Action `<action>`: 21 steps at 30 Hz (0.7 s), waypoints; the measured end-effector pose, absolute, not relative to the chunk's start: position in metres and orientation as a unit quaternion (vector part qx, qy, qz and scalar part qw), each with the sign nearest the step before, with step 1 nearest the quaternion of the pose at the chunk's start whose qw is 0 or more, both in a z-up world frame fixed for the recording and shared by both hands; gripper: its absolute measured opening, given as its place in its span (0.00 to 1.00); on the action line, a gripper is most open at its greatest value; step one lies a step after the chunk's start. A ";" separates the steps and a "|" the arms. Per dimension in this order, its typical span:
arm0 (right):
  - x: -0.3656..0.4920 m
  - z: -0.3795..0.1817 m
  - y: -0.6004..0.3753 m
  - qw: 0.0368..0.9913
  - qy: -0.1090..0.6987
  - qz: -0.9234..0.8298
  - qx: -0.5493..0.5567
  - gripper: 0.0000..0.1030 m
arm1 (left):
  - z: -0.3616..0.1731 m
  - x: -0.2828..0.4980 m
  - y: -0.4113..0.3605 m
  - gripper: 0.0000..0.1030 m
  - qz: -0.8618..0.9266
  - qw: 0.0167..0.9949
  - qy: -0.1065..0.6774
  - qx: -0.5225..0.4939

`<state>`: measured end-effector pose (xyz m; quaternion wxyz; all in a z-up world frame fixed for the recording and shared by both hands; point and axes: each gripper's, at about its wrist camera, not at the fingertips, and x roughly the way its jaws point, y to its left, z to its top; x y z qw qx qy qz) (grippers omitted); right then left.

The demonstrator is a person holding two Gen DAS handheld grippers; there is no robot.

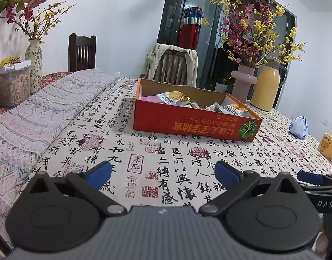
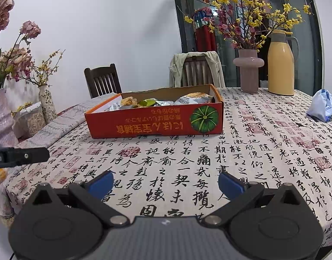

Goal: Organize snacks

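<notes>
**Both tools wide and empty, snacks already in the box**

The left tool (image 1: 162,173) hangs low over the worktop with its blue pads spread wide and nothing between them. The right tool (image 2: 165,183) is the same: pads far apart, empty, just above the calligraphy-print cloth (image 2: 241,156). The two sit side by side near the worktop's front edge.

Further out, well apart from both tools, stands the shallow red cardboard box (image 1: 187,125), open at the top. The snack packets (image 1: 179,99) lie heaped inside it, some rising near the rim. None shows loose on the cloth between tools and box. A blue-and-white bag (image 2: 323,106) lies off to the right, near the yellow jug (image 2: 281,62) and pink vase (image 2: 248,71); whether it counts as a snack cannot be told.

The risks, as I judge them: reaching for that bag could sweep the right tool near the vase and jug and knock them over. The box is light card, so a push against its wall would slide it across the cloth. The crinkly packets may slip from a shallow pinch.
</notes>
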<state>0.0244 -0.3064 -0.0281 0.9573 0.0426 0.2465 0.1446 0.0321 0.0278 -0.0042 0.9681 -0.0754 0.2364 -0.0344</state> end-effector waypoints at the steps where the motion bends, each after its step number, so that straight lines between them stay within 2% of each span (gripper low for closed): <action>1: 0.024 -0.028 -0.306 0.958 0.246 0.145 0.042 1.00 | -0.004 0.032 0.028 1.00 -0.033 0.968 0.237 -0.074; 21: 0.022 -0.025 -0.305 0.958 0.241 0.147 0.037 1.00 | -0.009 0.028 0.030 1.00 -0.032 0.968 0.237 -0.076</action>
